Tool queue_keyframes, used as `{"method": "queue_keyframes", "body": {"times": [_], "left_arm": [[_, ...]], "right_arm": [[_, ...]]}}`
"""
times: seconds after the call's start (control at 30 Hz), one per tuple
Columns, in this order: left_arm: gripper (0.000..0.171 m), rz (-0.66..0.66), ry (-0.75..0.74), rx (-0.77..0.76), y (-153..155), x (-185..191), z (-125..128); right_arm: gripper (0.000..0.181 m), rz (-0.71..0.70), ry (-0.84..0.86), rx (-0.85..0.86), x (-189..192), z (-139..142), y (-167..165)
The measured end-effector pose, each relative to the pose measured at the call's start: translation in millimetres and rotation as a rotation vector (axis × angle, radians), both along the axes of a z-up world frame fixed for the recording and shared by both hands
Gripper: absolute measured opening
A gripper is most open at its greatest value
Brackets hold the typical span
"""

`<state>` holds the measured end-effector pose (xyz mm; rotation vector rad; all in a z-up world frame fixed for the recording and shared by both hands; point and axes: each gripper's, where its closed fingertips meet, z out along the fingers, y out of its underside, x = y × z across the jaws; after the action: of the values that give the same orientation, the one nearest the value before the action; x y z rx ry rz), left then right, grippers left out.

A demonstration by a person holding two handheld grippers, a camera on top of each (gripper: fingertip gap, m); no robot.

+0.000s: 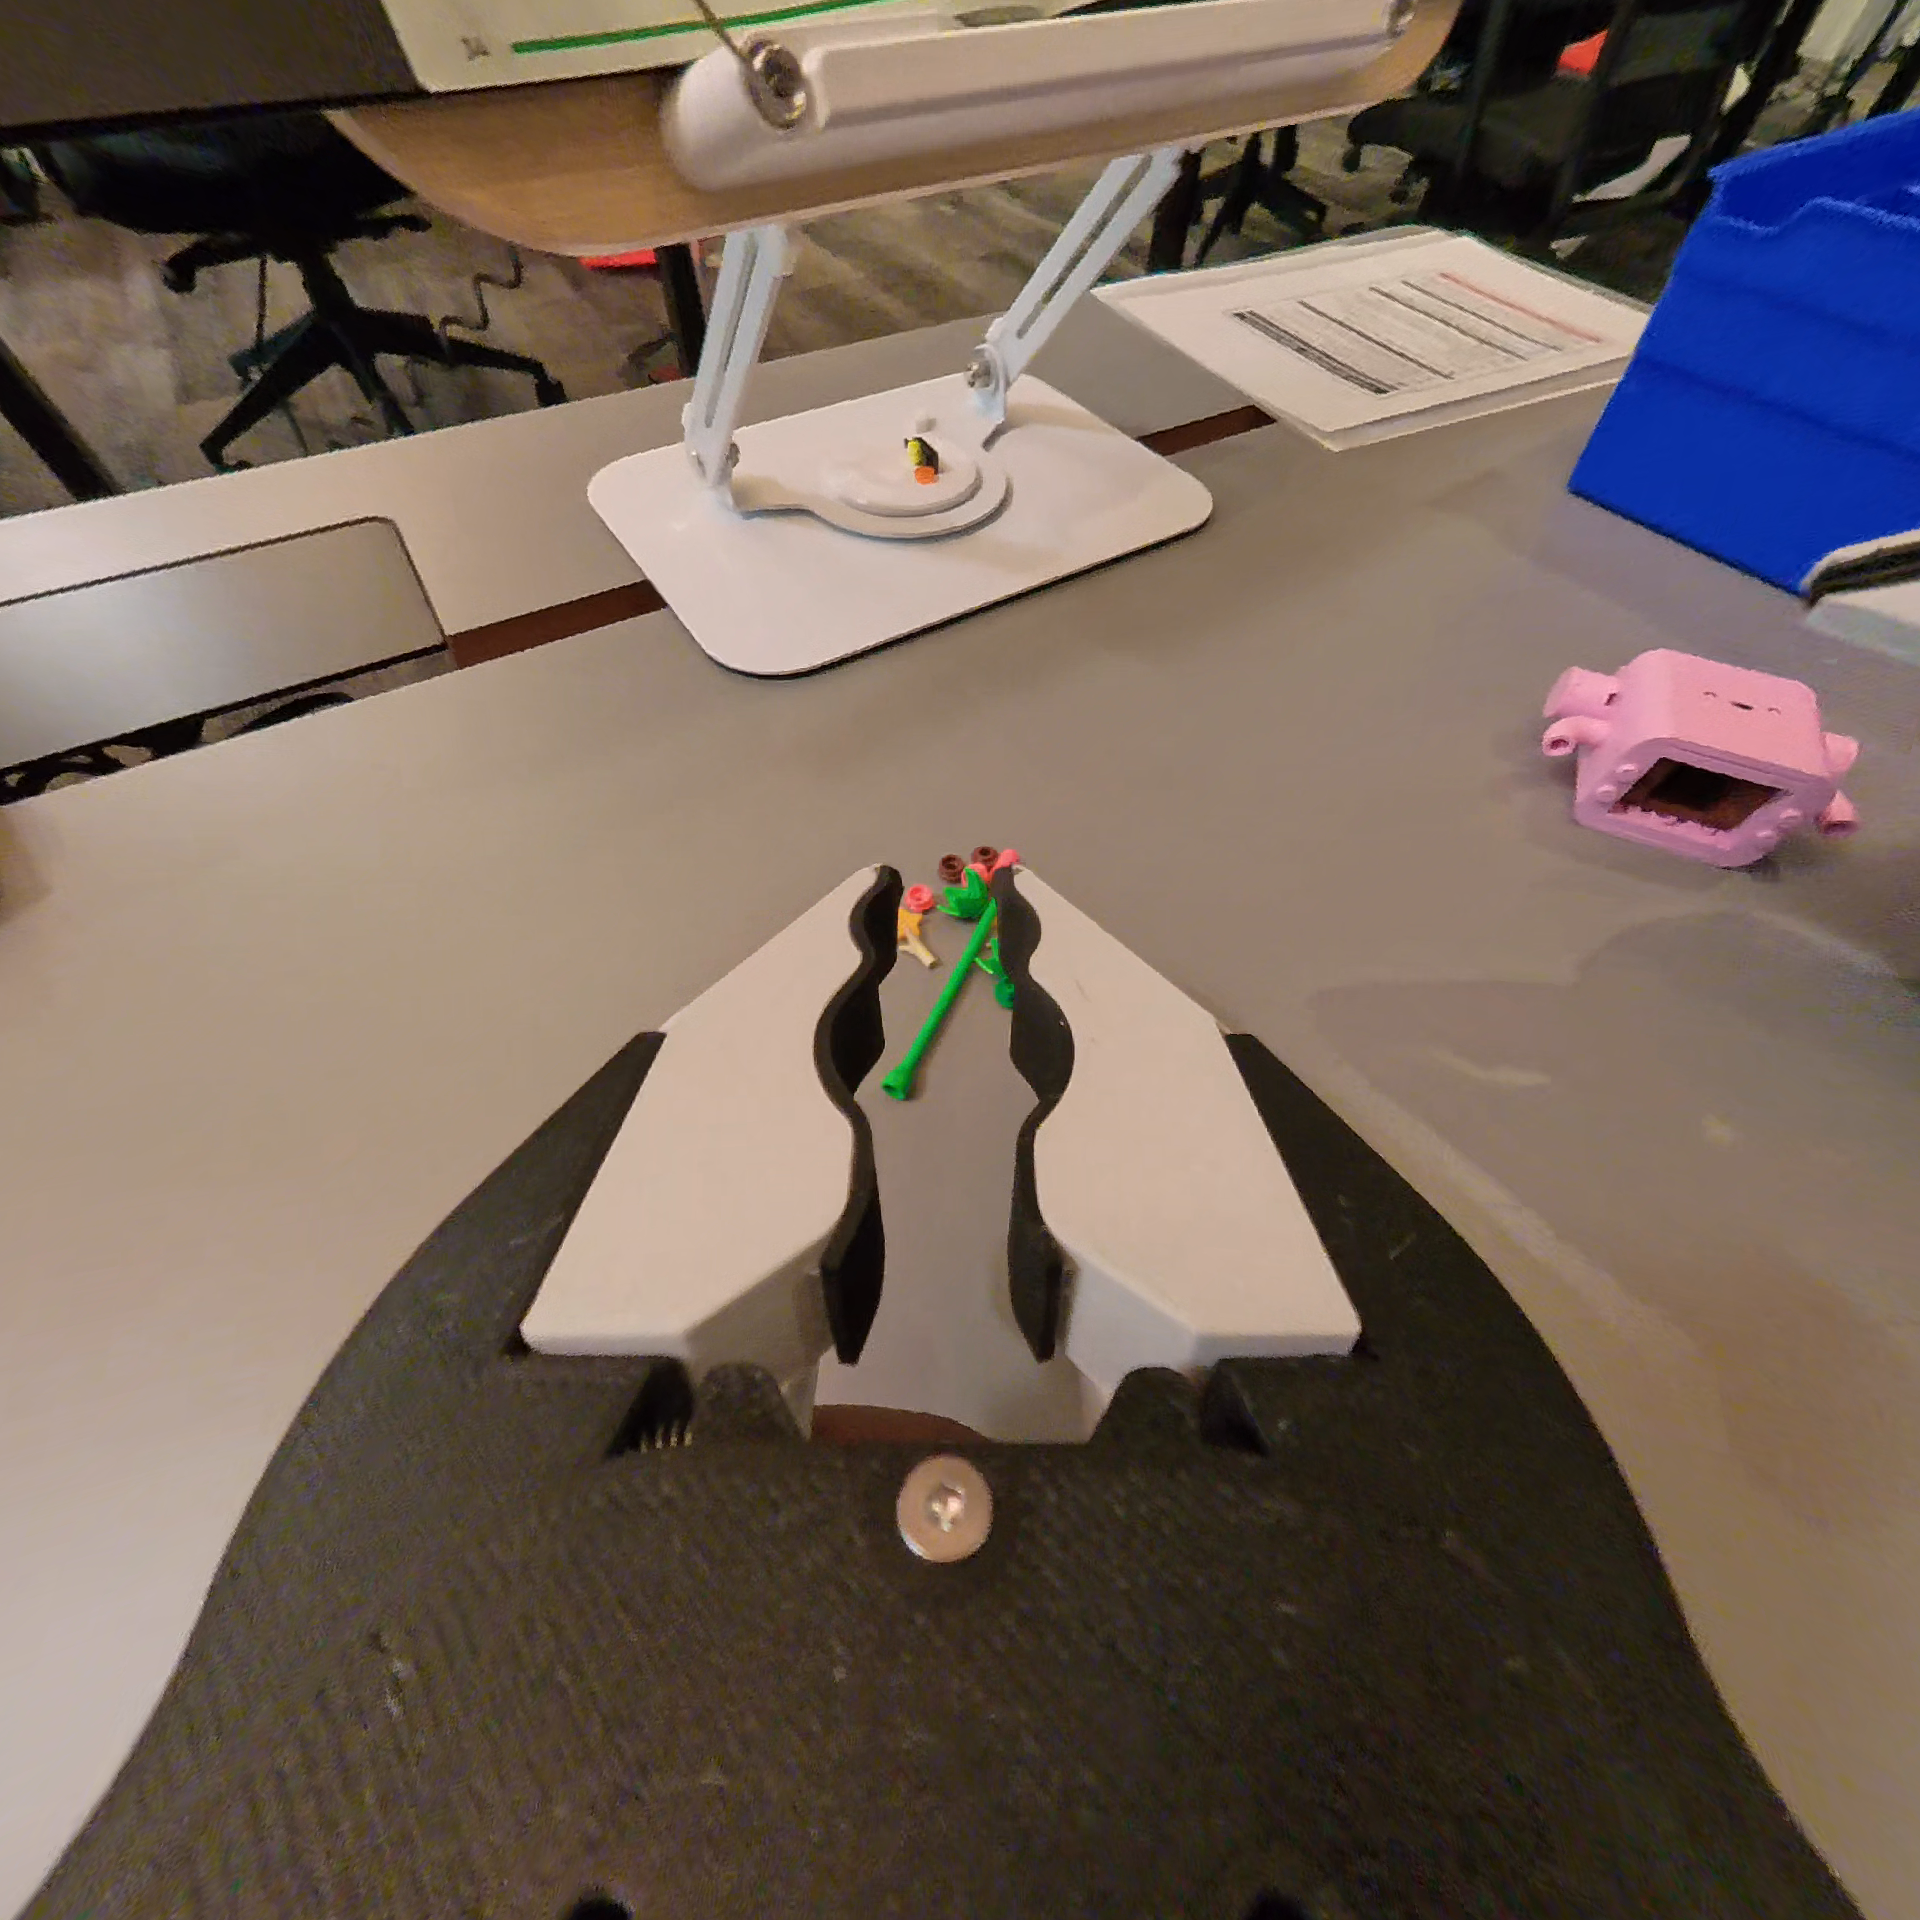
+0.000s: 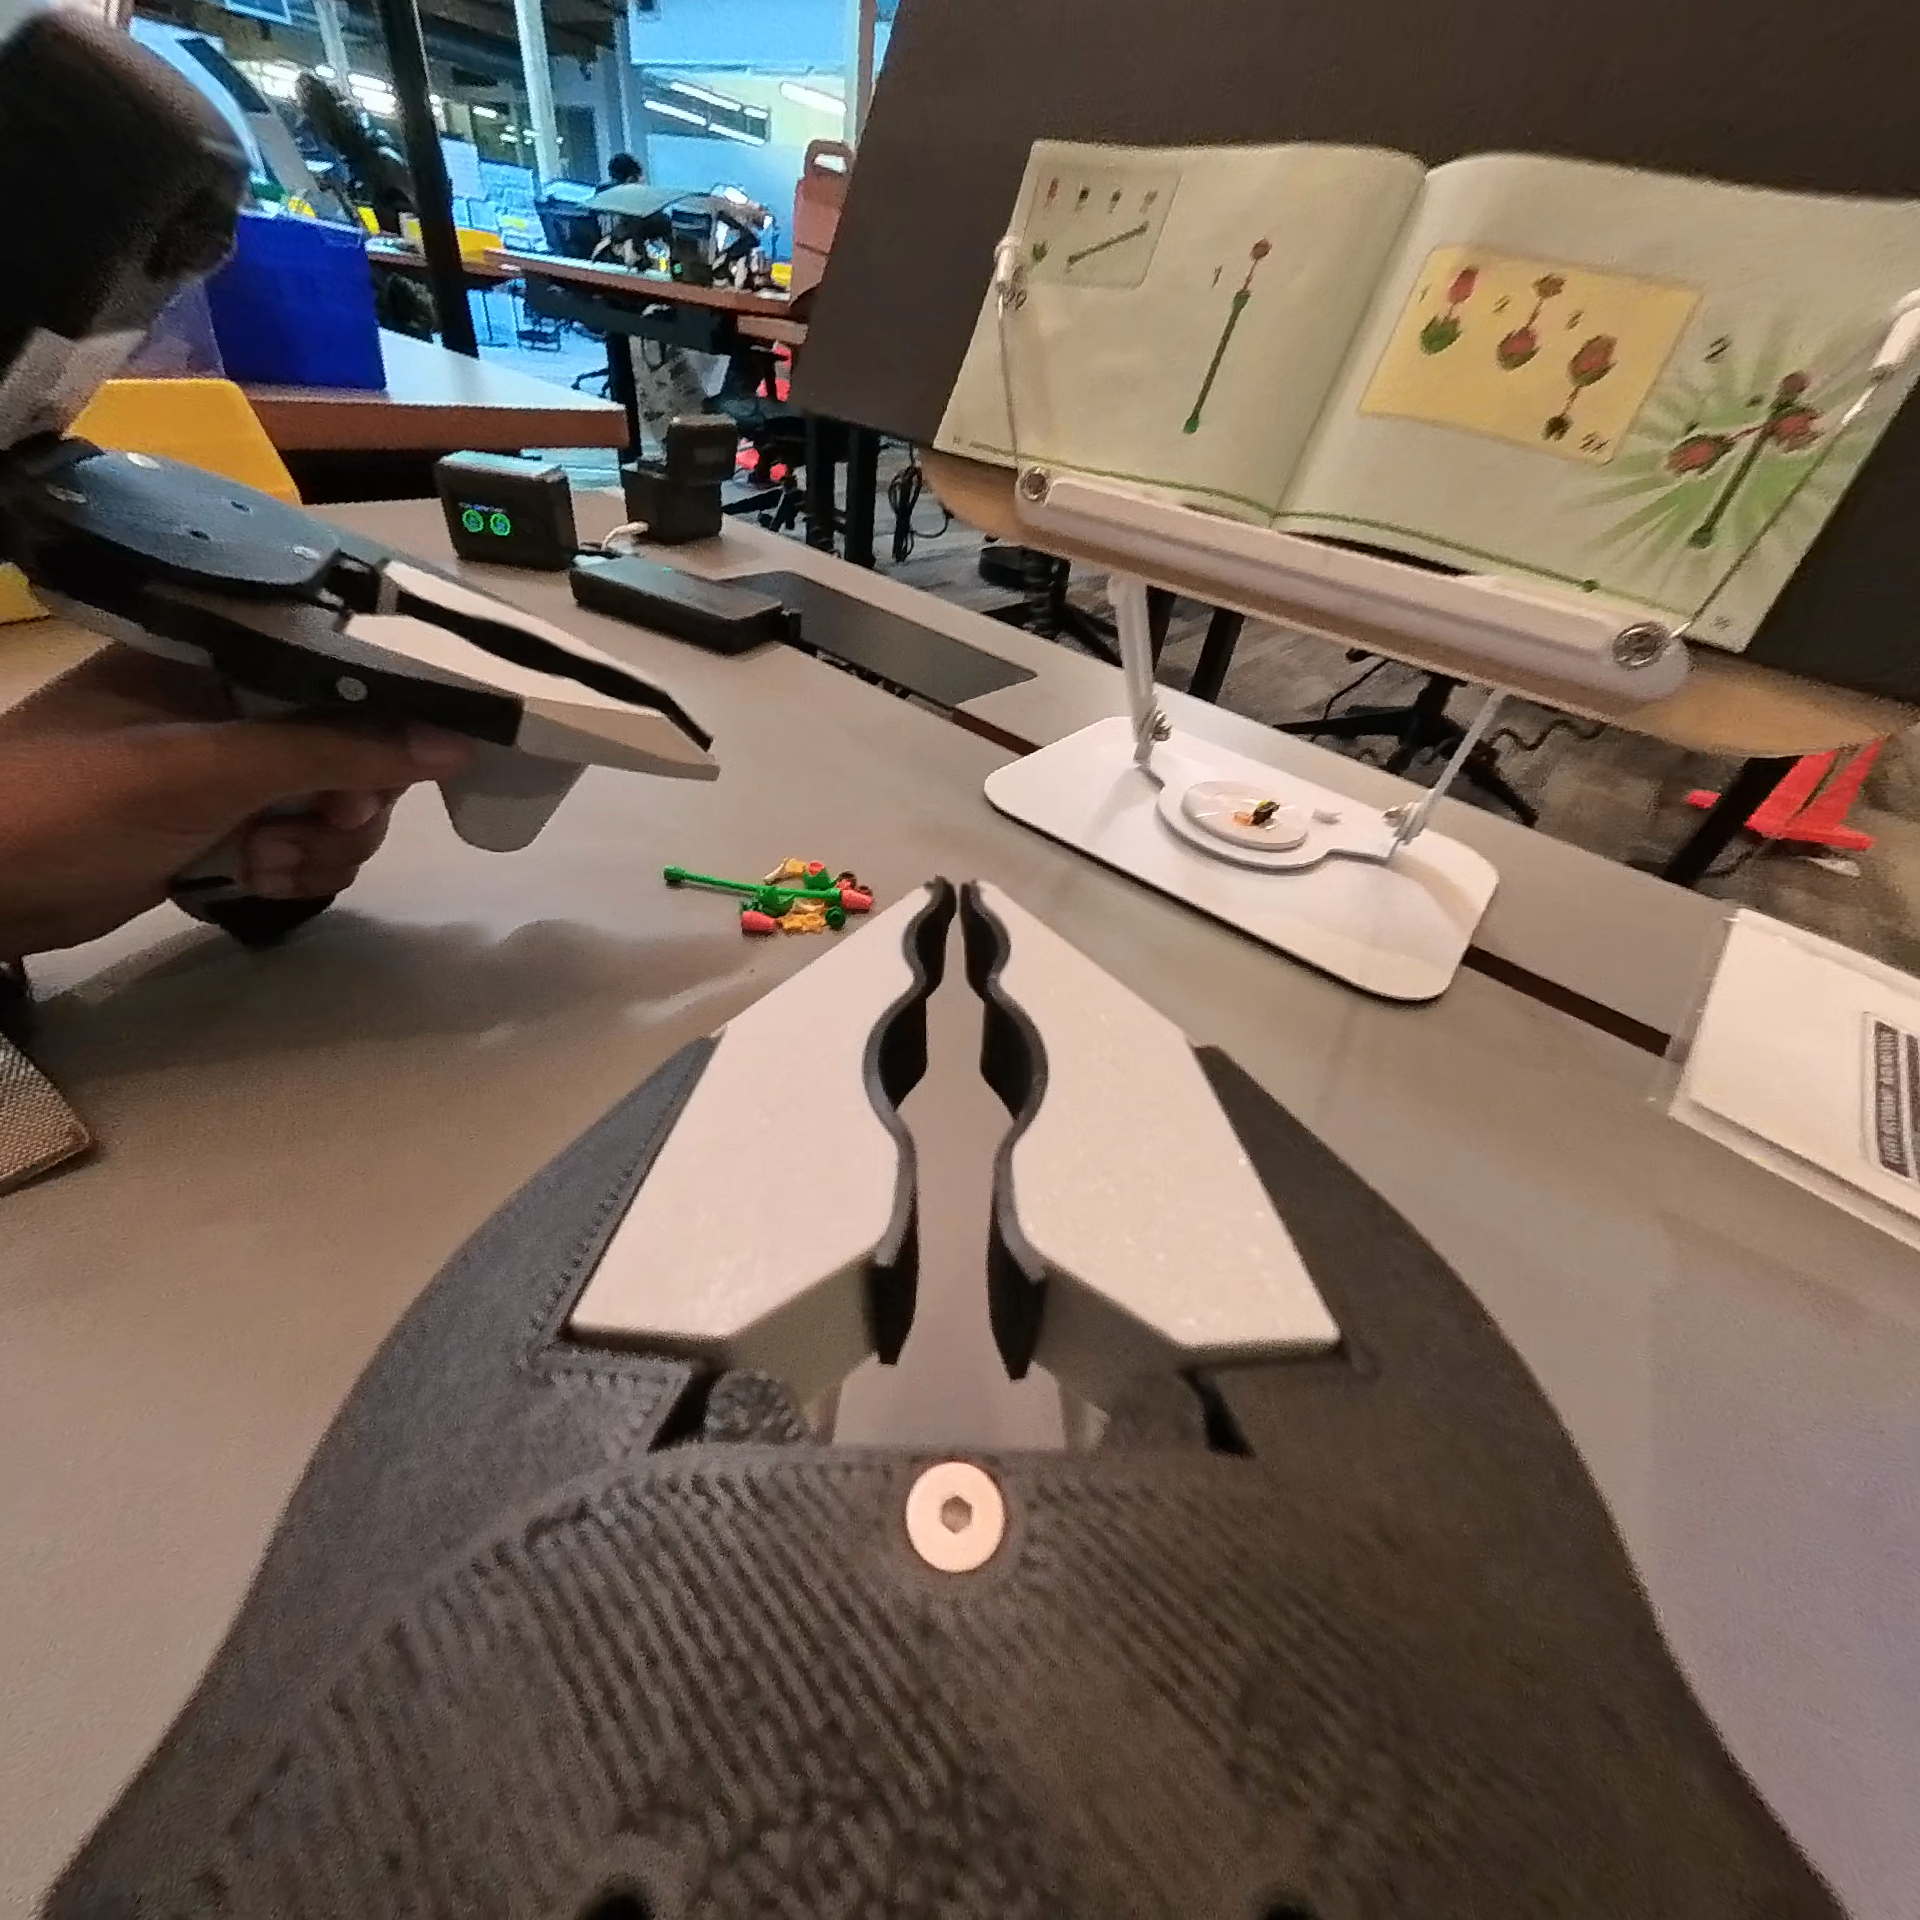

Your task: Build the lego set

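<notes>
A small pile of lego pieces (image 1: 966,883) lies on the grey table (image 1: 520,883): a long green stem (image 1: 951,987), green leaves, pink buds (image 1: 918,897), brown round studs (image 1: 952,864) and a tan piece (image 1: 914,935). My left gripper (image 1: 943,878) is open and empty. In the right wrist view it (image 2: 701,753) hangs in the air above and left of the pile (image 2: 800,899), touching none of it. My right gripper (image 2: 956,891) is shut with nothing visible between its tips, just right of the pile.
An open instruction booklet (image 2: 1403,343) rests on a white stand (image 1: 894,530) behind the pile; a tiny black and orange piece (image 1: 921,457) sits on its base. A pink block figure (image 1: 1704,758), a blue bin (image 1: 1787,353) and papers (image 1: 1403,332) are at right. Black devices (image 2: 509,514) stand far left. There is about 15 cm between the tips of the two grippers.
</notes>
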<state>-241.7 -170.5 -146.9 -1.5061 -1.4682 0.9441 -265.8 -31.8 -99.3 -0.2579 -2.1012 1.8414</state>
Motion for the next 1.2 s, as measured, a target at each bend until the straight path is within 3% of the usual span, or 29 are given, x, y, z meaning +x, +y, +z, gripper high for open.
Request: {"method": "queue_keyframes", "body": {"times": [0.17, 0.47, 0.57, 1.0, 1.2], "left_arm": [[0.019, 0.037, -0.11, -0.101, -15.7, 4.8, -16.8], [0.021, -0.013, -0.31, -0.133, -9.3, 9.1, -48.3], [0.01, -0.004, -0.348, -0.142, -10.8, 10.0, -54.0], [0.002, -0.054, -0.352, -0.103, -4.1, 12.5, -54.6], [0.002, -0.089, -0.215, -0.052, 2.3, 8.1, -33.0]], "right_arm": [[0.0, -0.016, 0.021, -0.037, -1.2, 8.3, 2.9], [0.0, 0.001, 0.025, -0.041, 4.2, 9.4, -0.3], [0.0, 0.002, 0.031, -0.037, 5.2, 8.9, -1.2], [0.0, -0.008, 0.068, -0.052, 5.1, 12.4, -0.5], [0.0, -0.01, 0.094, -0.047, 5.9, 13.2, -0.7]]}}
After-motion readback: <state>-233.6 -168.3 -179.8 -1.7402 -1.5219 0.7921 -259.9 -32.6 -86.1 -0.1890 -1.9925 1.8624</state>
